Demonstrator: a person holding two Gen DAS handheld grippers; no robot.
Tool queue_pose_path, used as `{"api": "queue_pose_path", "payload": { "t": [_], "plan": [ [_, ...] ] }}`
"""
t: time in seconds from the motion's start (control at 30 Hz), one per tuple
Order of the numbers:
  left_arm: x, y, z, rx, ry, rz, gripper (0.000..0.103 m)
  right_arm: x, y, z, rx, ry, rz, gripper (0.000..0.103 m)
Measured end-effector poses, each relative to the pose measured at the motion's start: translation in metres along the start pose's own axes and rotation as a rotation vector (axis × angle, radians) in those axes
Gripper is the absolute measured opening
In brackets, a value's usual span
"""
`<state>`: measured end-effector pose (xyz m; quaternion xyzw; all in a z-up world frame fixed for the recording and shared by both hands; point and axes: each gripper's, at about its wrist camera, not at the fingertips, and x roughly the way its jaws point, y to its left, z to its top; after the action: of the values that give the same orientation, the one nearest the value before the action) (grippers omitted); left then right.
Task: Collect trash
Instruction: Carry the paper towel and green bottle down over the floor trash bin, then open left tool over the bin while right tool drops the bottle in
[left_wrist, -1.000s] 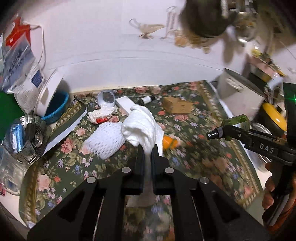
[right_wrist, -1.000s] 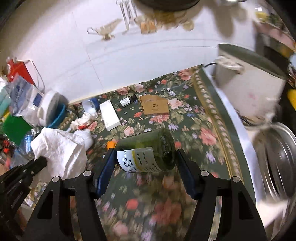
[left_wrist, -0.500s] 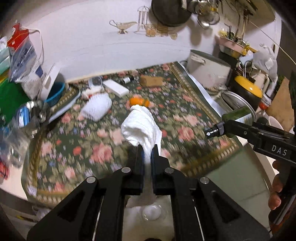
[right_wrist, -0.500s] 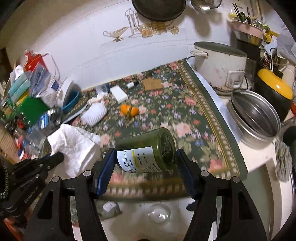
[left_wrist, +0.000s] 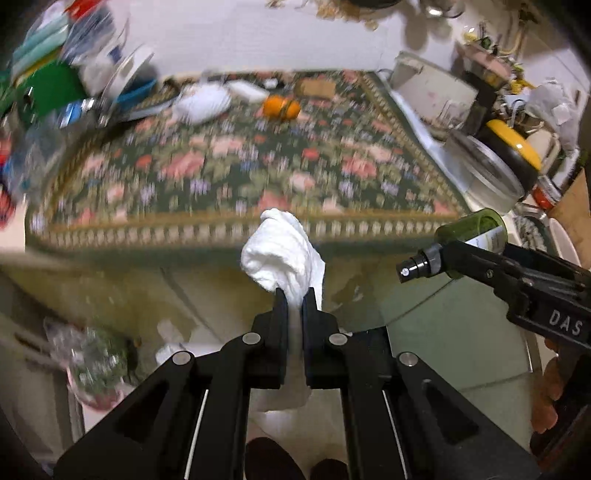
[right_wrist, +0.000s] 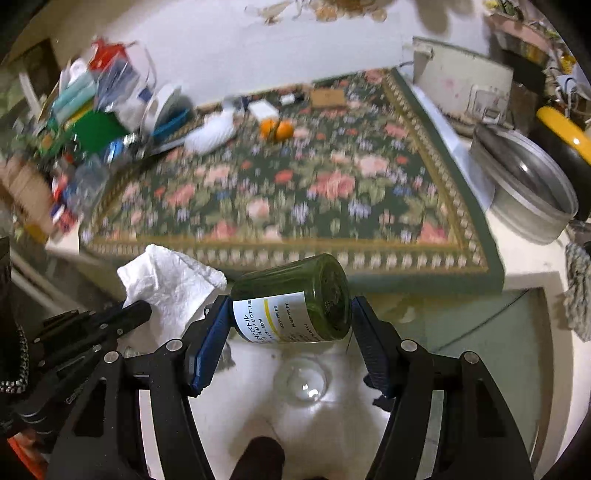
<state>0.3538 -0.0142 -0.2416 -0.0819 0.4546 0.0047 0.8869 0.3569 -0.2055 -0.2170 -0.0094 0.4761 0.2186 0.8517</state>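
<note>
Both hands loaded, both off the surface (right_wrist: 524, 280) and out over the floor by its near edge.

Left gripper (left_wrist: 294, 295): jaws clenched tight on a crumpled white paper towel (left_wrist: 280, 251). Pinched low on the wad, so the bulk stands up above the jaws and a tail hangs below; a thin pinch is enough for something this light and soft.

Right gripper (right_wrist: 288, 314): jaws part-spread and grasping a green pump bottle (right_wrist: 295, 299) across its body, the bottle lying sideways with its base toward the camera. In the left view its black pump nozzle (left_wrist: 417, 264) sticks out past the jaws. Gripping the wide barrel rather than the nozzle looks like the stabler choice.

Below the jaws is a pale area with a clear, round glass-like object (right_wrist: 303, 380); could be a trash bag or bin, cannot tell. My read: both items are being held over a drop point.

Still on the floral cloth (right_wrist: 295, 192): orange peel (right_wrist: 276, 129) and a white foam net (right_wrist: 210, 134), far side. Collection not finished.
</note>
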Motion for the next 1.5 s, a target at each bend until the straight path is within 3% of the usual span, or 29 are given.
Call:
{"api": "queue_pose_path", "payload": {
  "t": [0.27, 0.5, 0.87, 1.03, 1.07, 1.13, 1.2, 1.5],
  "plan": [
    [0.059, 0.005, -0.07, -0.11, 0.114, 0.025, 0.006, 0.061, -0.014, -0.053, -0.028, 0.115, 0.03, 0.062],
    [0.148, 0.032, -0.129, -0.131, 0.252, -0.001, 0.006, 0.143, -0.027, -0.1, 0.024, 0.211, 0.024, 0.062],
    [0.313, 0.069, -0.212, -0.086, 0.363, -0.11, 0.006, 0.273, -0.038, -0.182, 0.072, 0.21, -0.062, 0.063],
    [0.371, 0.078, -0.24, -0.06, 0.397, -0.13, 0.008, 0.308, -0.041, -0.202, 0.104, 0.206, -0.058, 0.063],
    [0.379, 0.079, -0.244, -0.053, 0.403, -0.13, 0.01, 0.314, -0.042, -0.206, 0.106, 0.205, -0.054, 0.063],
    [0.389, 0.083, -0.252, -0.063, 0.416, -0.148, 0.03, 0.322, -0.041, -0.21, 0.106, 0.208, -0.052, 0.063],
    [0.394, 0.085, -0.255, -0.074, 0.412, -0.16, 0.038, 0.327, -0.04, -0.214, 0.11, 0.213, -0.042, 0.063],
    [0.391, 0.103, -0.267, -0.037, 0.412, -0.082, 0.041, 0.344, -0.023, -0.221, 0.073, 0.249, -0.019, 0.064]
  ]
}}
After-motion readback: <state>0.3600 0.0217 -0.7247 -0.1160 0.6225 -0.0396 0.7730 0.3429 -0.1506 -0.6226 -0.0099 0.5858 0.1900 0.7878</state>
